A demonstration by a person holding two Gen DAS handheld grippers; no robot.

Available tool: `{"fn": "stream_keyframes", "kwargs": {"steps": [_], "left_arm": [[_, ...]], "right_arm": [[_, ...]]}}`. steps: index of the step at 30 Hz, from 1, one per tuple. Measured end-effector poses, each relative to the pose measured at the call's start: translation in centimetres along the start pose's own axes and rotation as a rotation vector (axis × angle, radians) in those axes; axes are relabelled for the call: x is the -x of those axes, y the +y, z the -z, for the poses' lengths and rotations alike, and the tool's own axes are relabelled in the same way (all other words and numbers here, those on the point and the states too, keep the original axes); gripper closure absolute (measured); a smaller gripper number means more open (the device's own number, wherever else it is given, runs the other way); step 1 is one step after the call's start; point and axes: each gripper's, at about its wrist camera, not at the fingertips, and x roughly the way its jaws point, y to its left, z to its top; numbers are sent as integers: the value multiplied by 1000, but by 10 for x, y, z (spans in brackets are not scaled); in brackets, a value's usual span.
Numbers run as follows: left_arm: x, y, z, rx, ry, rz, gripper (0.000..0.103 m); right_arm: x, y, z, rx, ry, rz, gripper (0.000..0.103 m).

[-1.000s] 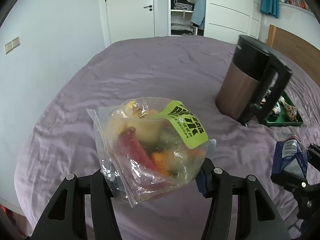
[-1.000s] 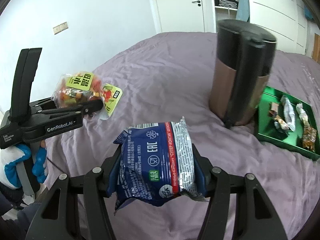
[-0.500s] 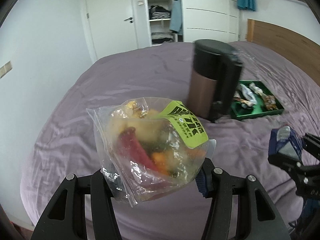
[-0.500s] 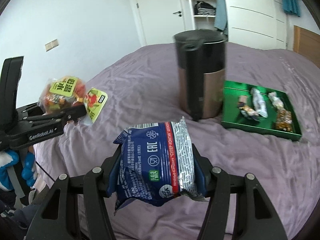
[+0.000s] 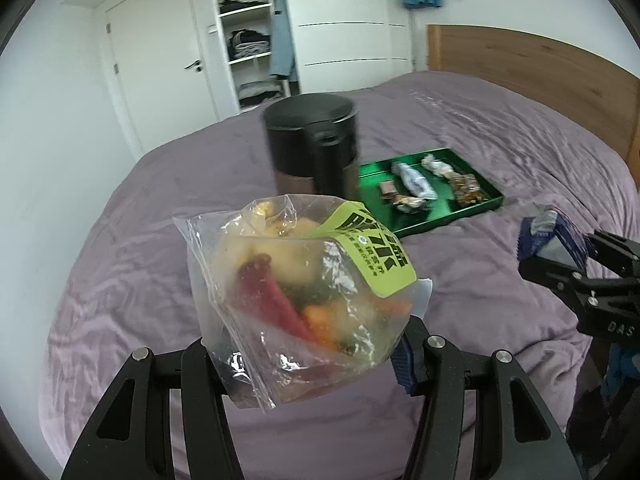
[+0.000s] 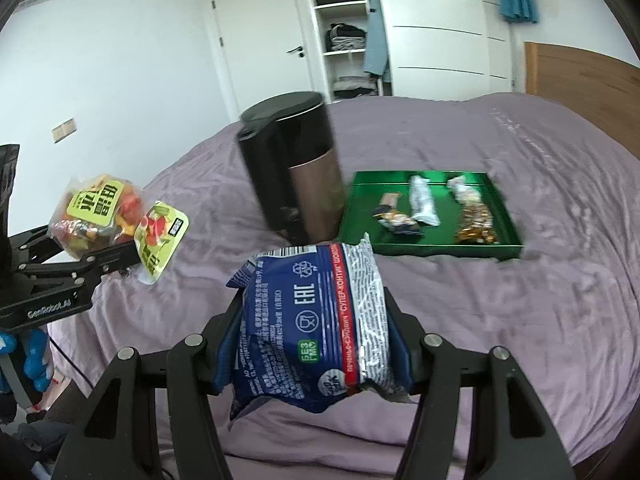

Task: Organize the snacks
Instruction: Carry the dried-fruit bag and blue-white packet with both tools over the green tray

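My left claw (image 5: 308, 364): matte black plastic, two angular fingers (image 5: 200, 392), triangular cut-outs, silver screws at the knuckles. White lettering along its side. Right claw (image 6: 312, 344) same build. Blue-and-white glove (image 6: 28, 356) on my left hand.

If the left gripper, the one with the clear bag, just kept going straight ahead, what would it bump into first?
Probably the dark kettle standing on the purple bed: it sits almost dead ahead of the left gripper, beyond the clear snack bag. The green tray lies further right. Depth is uncertain.
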Motion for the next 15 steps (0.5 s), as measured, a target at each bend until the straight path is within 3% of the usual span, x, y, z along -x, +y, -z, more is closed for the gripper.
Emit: {"fn": "stream_keyframes", "kwargs": {"steps": [8, 15], "left_arm": [[-1, -39, -29, -47, -23, 54, 53], [-24, -62, -55, -62, -11, 93, 52]], "right_arm": [[5, -33, -8, -27, -13, 42, 1], [-6, -66, -17, -54, -10, 75, 1]]}}
